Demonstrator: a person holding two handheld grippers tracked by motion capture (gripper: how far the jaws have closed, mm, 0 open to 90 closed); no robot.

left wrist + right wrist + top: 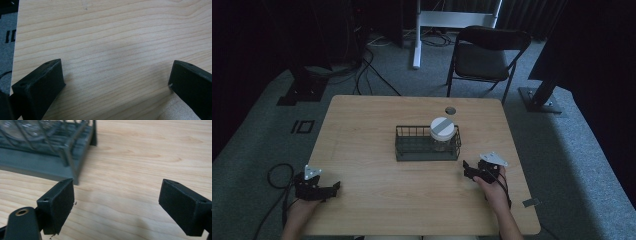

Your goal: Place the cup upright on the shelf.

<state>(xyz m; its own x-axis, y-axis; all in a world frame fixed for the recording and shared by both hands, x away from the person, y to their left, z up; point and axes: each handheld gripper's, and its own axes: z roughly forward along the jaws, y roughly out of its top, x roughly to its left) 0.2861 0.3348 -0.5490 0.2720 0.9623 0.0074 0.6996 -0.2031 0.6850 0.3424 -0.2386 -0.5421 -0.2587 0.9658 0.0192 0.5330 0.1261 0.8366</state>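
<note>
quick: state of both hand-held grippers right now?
Left hand-held gripper: open, empty, over the light wooden table.
Right hand-held gripper: open, empty, near the dark wire basket.

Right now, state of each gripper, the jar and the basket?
left gripper: open, holding nothing, over bare table.
right gripper: open, holding nothing, near the basket's corner.
jar: upright in the basket's right end, lid on.
wire basket: upright on the table, holding the jar.

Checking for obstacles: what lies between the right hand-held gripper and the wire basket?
Bare wood tabletop, seen in the high view, between right hand-held gripper and wire basket.
</note>
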